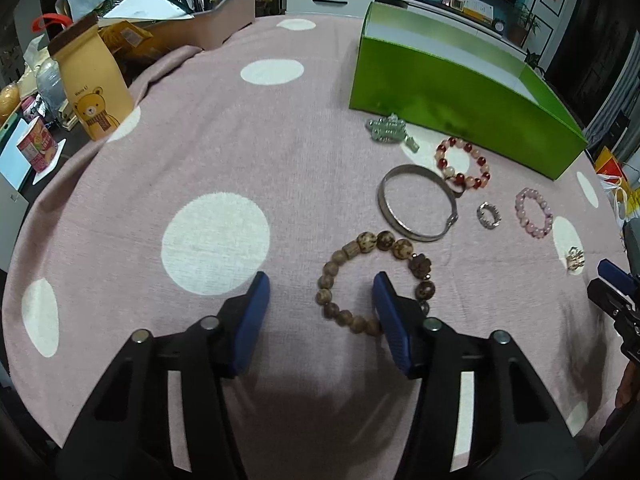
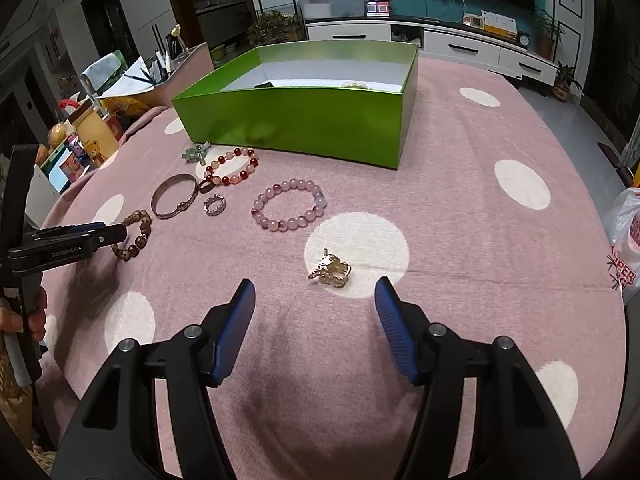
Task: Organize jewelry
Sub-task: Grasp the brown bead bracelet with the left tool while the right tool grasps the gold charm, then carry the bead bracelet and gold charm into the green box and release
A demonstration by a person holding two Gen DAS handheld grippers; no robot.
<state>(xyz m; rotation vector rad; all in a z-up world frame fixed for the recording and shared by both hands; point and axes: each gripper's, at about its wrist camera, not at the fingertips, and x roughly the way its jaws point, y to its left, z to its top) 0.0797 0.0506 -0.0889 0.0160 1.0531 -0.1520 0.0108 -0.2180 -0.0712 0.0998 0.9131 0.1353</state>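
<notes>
Jewelry lies loose on the cloth ahead of you, short of the green box (image 2: 296,124) beyond both grippers. Your left gripper (image 1: 320,292) is spread wide, its right finger inside the wooden bead bracelet (image 1: 372,280), so this looks like the pickup: close on the near beads. Your right gripper (image 2: 316,292), also wide, frames the small gold charm (image 2: 332,270).

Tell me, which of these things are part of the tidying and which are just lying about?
Part of the job: wooden bead bracelet, silver bangle, red bead bracelet, pink bead bracelet, small ring, gold charm, green brooch, green box.

Lying about: bear-print bag, papers, plastic bag.
</notes>
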